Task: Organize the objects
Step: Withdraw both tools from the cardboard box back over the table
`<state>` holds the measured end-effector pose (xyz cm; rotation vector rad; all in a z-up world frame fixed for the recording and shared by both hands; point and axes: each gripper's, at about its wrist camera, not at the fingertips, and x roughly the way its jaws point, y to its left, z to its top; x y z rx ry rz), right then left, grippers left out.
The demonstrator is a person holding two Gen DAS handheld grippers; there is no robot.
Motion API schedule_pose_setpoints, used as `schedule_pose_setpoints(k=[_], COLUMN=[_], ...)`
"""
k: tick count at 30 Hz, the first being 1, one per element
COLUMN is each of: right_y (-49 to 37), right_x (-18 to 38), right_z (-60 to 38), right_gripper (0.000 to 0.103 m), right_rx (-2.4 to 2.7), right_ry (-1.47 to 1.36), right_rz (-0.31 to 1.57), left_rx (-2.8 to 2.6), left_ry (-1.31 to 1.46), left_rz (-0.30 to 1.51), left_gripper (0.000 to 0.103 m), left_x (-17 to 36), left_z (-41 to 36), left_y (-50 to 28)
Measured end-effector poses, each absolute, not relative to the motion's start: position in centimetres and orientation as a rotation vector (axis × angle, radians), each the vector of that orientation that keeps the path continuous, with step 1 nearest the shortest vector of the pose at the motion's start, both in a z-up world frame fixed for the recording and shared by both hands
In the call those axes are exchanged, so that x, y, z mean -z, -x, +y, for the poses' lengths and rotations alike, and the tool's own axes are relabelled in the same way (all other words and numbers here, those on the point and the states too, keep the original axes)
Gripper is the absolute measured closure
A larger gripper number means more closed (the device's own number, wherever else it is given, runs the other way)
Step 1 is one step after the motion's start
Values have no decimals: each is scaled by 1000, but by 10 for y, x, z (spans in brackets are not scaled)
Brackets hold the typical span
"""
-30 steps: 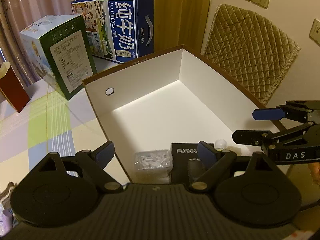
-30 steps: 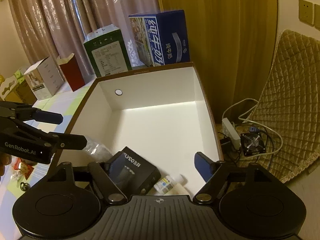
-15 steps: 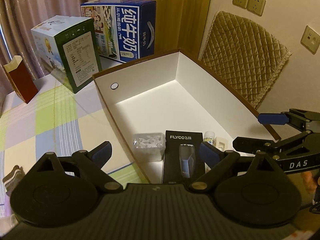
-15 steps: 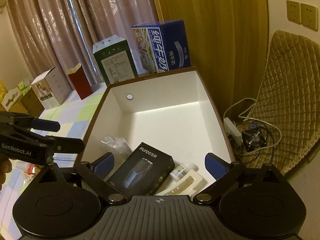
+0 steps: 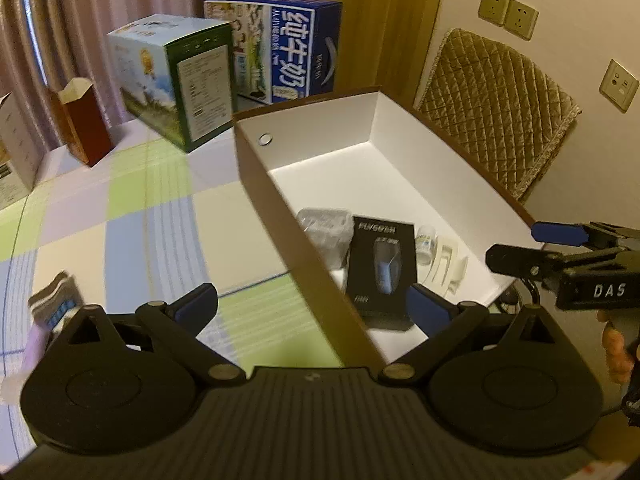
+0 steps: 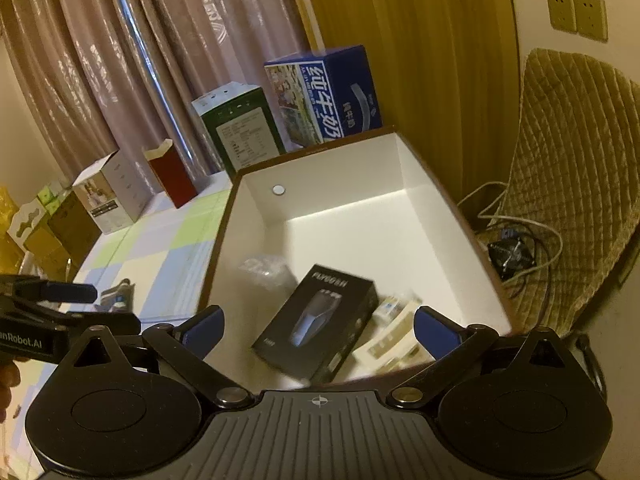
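Both grippers are released and hold nothing. The left gripper (image 5: pixel 312 308) hangs over the near left wall of the open white-lined box (image 5: pixel 280 200), with one finger outside the box above the checked counter (image 5: pixel 120 208) and the other above the box interior. The right gripper (image 6: pixel 318 330) hangs over the near end of the same box, and its fingers stand wide apart.

Inside the box, at the near end, lie four things in a row: a clear plastic bag with small white pieces (image 5: pixel 326 226), a black shaver box (image 5: pixel 380 264), a small white bottle (image 5: pixel 425 240) and a cream plastic piece (image 5: pixel 448 260). The far half of the box floor is bare. On the counter, left of the box and near the left gripper, lies a small striped packet (image 5: pixel 56 304); the picture is blurred there, so I cannot tell what it is exactly.

I judge that the next step is to bring that packet into the box. To do it well, the left gripper should come down straight over the packet, close across its narrow side, and lift high enough to pass the brown wall without touching it. It is better to set it on the bare floor behind the shaver box, not on top of the bag, so that nothing is pressed. The right gripper should keep away from the wall meanwhile.
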<state>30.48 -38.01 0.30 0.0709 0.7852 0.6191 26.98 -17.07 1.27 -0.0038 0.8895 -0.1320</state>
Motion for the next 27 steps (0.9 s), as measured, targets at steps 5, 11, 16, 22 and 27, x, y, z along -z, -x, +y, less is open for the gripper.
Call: schedule_pose_setpoints(k=[5,11,16,22,27], right_y=[-283,-259,-239,-217,-202], right_x=[-4,-3,-2,3,12], right_z=[-371,-352,-333,-300,-271], right_gripper=[4,4,4,4,4], right_rx=[-621,-641,-667,-724,-773], right_ry=[-69,-56,-33,-13,6], right_rz=[788,804,817,838,860], left_rx=[112,86,66,39,6], left_ry=[29,56,73,92,106], left_rz=[901,905,909,920,926], left_gripper=[4,4,4,4,4], left_x=[-10,-6,-4,0,4], left_z=[-151,-126,-103,-76,-52], left_y=[-246,-216,-193,-171,-154])
